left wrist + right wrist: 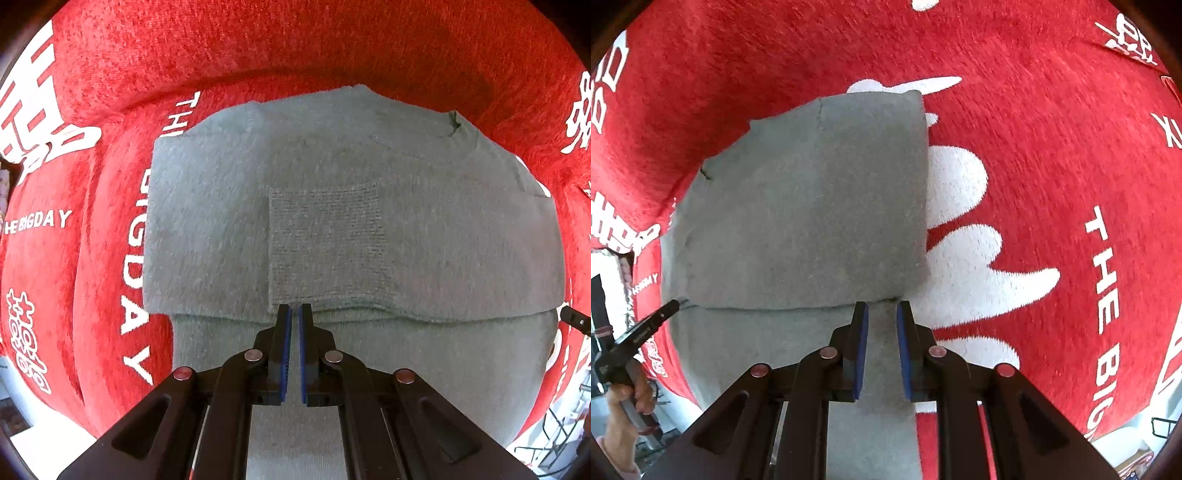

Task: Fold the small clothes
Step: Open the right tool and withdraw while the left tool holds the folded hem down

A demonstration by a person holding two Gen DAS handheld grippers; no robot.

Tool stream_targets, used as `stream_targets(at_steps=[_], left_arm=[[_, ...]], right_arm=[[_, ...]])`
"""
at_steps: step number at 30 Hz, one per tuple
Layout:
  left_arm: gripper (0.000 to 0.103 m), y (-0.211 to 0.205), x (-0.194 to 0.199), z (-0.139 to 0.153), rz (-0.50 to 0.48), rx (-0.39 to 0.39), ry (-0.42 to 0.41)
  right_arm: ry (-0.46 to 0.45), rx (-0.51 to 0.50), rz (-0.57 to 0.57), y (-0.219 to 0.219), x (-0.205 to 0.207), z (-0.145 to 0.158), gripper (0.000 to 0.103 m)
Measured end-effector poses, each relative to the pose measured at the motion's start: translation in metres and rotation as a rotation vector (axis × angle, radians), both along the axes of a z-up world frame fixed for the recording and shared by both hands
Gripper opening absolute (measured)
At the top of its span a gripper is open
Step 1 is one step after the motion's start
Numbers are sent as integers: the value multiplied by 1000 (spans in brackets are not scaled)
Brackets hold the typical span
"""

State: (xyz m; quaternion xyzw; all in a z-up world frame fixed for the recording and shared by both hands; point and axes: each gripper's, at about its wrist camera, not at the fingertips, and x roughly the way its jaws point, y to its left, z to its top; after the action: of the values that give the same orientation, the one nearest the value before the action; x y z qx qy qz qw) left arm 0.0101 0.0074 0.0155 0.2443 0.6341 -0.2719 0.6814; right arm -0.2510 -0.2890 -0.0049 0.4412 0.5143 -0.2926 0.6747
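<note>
A small grey garment (332,184) lies folded on a red cloth (258,48). Its upper layer carries a square knitted patch (325,243) and ends in a fold edge (406,315) across the middle. My left gripper (294,310) points down over that edge, shut, with nothing seen between the pads. In the right wrist view the same garment (812,203) fills the left half. Just below its fold edge my right gripper (881,308) stands open, the grey fabric lying beneath the gap. The right gripper's tip (576,321) shows at the garment's right side. A hand (628,398) holds the left gripper (646,328).
The red cloth (1052,129) has white characters and the lettering "THE BIGDAY" (37,223). It drops off at the lower corners, where pale floor (44,443) and a dark wire rack (554,443) show.
</note>
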Motion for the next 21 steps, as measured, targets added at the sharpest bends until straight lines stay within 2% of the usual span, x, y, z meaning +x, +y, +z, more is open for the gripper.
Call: stream_targets(at_steps=[12, 17, 20, 21], left_arm=[[4, -2, -6, 9, 20, -1, 11], [4, -1, -7, 9, 20, 28, 7], [4, 0, -10, 11, 26, 44, -12], [4, 1, -10, 11, 31, 42, -10]], right_arm=[[-26, 34, 33, 15, 18, 3, 18], [-35, 47, 38, 19, 21, 3, 18], [-39, 54, 37, 21, 24, 4, 22], [-39, 54, 38, 21, 28, 3, 29]])
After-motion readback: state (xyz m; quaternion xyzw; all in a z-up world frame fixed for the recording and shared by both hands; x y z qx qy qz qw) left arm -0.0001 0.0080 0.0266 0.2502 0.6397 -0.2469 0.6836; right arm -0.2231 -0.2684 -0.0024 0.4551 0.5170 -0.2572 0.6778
